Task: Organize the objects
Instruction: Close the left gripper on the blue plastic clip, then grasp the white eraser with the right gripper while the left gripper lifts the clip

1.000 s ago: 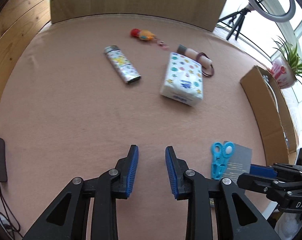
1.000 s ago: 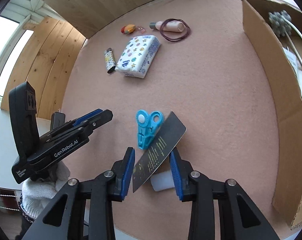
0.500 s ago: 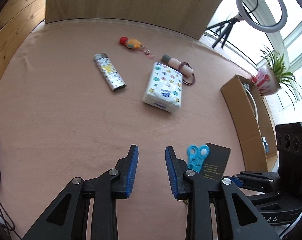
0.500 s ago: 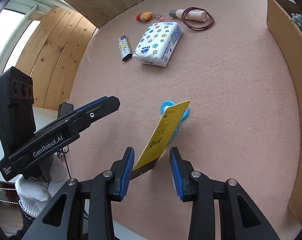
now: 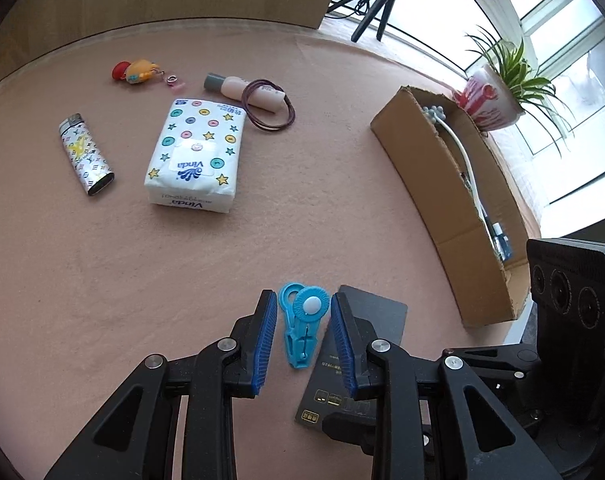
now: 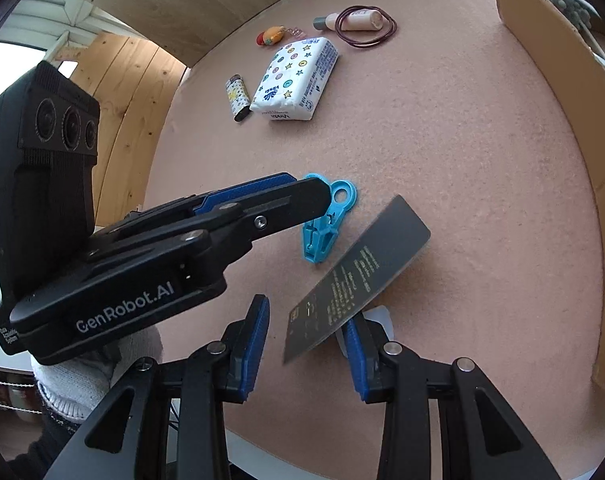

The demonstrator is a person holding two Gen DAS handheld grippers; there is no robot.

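Spread left tool (image 5: 303,338) straddles a bright blue ridged clip (image 5: 303,330) with a white button.

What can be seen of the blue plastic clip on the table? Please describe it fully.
The blue clip is light blue plastic, with a ring at its far end, a round ribbed disc with a white centre, and closed toothed jaws nearest the camera. It lies flat on the pink felt table, between the open fingers of the left gripper, which do not yet press it. A black card lies just beside it.
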